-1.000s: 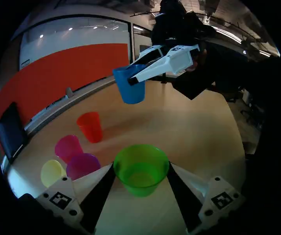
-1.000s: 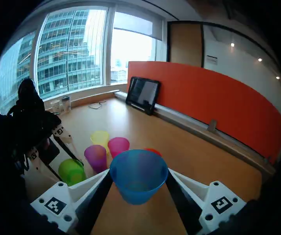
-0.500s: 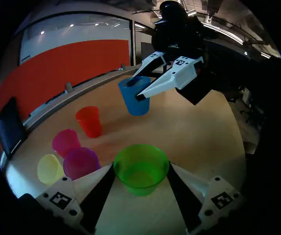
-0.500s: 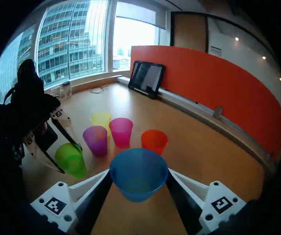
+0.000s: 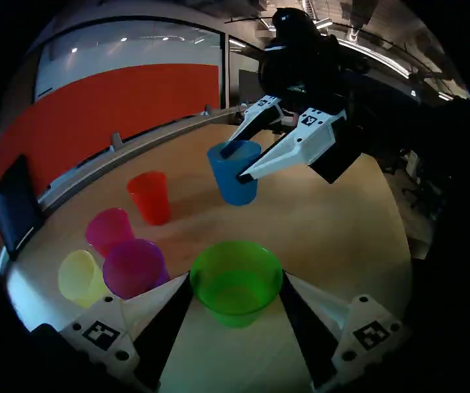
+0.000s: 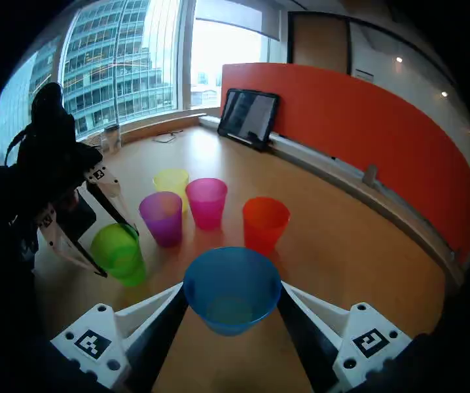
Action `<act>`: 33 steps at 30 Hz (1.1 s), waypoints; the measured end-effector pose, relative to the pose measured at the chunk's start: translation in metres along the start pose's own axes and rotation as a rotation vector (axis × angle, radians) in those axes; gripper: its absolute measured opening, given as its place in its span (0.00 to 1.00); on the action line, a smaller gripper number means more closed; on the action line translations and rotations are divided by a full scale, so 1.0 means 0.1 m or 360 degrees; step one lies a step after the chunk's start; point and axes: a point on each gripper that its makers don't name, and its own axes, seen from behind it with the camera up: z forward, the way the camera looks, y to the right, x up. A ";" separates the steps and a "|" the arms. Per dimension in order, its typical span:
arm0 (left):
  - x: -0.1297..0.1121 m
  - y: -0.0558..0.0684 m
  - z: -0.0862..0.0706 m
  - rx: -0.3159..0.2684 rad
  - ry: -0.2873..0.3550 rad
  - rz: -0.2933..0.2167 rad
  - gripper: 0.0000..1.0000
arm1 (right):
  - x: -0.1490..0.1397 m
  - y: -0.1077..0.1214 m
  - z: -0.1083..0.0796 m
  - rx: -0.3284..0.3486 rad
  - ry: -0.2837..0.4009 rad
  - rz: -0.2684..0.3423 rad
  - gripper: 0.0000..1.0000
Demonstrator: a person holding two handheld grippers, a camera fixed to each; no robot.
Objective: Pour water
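Blue cup point(image 5: 235, 175), clamped in the right gripper point(image 6: 232, 288), had descended from its raised position to a low one near the red cup point(image 5: 150, 196), possibly touching the tabletop point(image 5: 326, 229). The left gripper point(image 5: 236, 280) held the green cup point(image 5: 236, 295) upright; pouring appeared not yet begun.

Translucent plastic green cup point(image 5: 236, 288), glossy wood table point(image 5: 340, 223)

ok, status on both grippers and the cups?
Left gripper shut on green cup. Right gripper shut on blue cup, roughly upright, not pouring. On table nearby: red cup, pink cup, purple cup, yellow cup.
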 end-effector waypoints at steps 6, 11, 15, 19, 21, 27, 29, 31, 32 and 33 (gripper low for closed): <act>-0.04 -0.01 0.00 0.0002 -0.0002 -0.0015 0.88 | -0.09 -0.03 0.05 0.0001 -0.0022 0.0002 0.93; -0.08 -0.01 -0.01 0.0001 -0.0009 -0.0019 0.88 | -0.14 -0.06 0.08 0.0004 -0.0038 0.0006 0.93; -0.12 -0.02 0.00 0.0004 -0.0017 -0.0024 0.88 | -0.18 -0.07 0.10 0.0001 -0.0052 0.0001 0.93; -0.14 -0.02 0.00 0.0005 -0.0017 -0.0036 0.88 | -0.23 -0.07 0.11 -0.0004 -0.0066 -0.0006 0.93; -0.14 -0.03 0.00 0.0004 -0.0016 -0.0042 0.88 | -0.25 -0.07 0.12 -0.0007 -0.0073 -0.0007 0.93; -0.16 -0.02 -0.02 -0.0008 -0.0024 -0.0061 0.89 | -0.31 -0.09 0.15 -0.0011 -0.0090 -0.0022 0.93; -0.17 -0.02 -0.02 -0.0010 -0.0023 -0.0066 0.89 | -0.32 -0.09 0.16 -0.0014 -0.0093 -0.0028 0.93; -0.18 -0.03 -0.03 -0.0009 -0.0024 -0.0068 0.89 | -0.33 -0.10 0.17 -0.0014 -0.0094 -0.0029 0.93; -0.19 -0.03 -0.03 -0.0008 -0.0025 -0.0068 0.89 | -0.34 -0.10 0.17 -0.0014 -0.0095 -0.0028 0.93; -0.19 -0.04 -0.03 -0.0007 -0.0027 -0.0068 0.89 | -0.34 -0.11 0.18 -0.0013 -0.0096 -0.0026 0.93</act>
